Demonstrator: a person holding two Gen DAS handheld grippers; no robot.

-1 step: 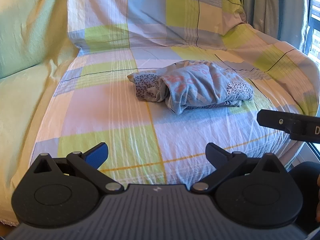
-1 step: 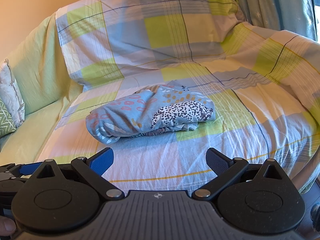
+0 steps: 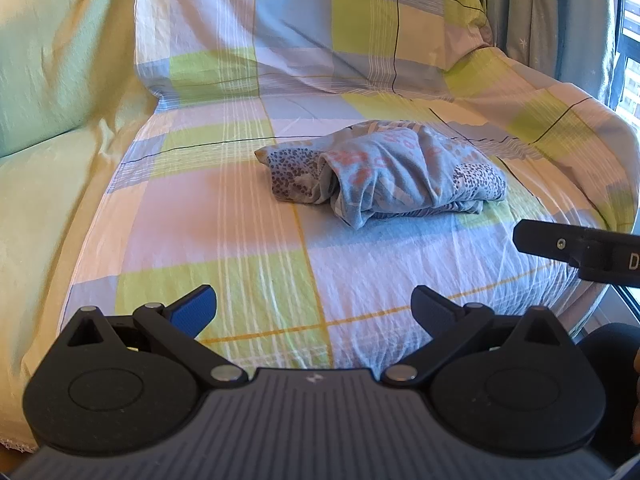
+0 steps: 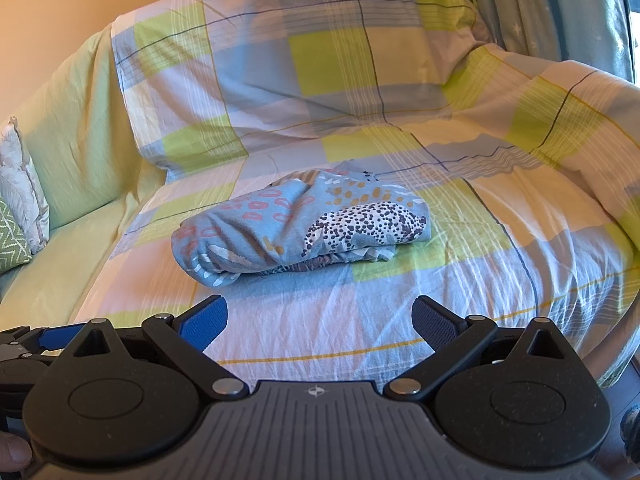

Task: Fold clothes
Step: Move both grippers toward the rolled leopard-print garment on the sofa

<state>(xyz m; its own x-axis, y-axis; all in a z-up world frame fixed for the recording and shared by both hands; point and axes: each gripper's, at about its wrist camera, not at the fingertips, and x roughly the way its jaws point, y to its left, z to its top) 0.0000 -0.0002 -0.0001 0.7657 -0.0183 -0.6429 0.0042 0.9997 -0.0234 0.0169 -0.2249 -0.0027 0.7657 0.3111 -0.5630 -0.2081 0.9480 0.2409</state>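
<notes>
One blue leopard-print garment (image 4: 304, 226) lies bundled mid-sofa (image 4: 460, 300), well back from its front edge, as two grippers, left (image 3: 314, 312) and right (image 4: 320, 320), hover with jaws open and empty.

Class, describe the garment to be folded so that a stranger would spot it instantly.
Find the sofa draped in a checked sheet. On its seat lies one bunched garment. It alone is blue with pink shapes and a spotted leopard print.
</notes>
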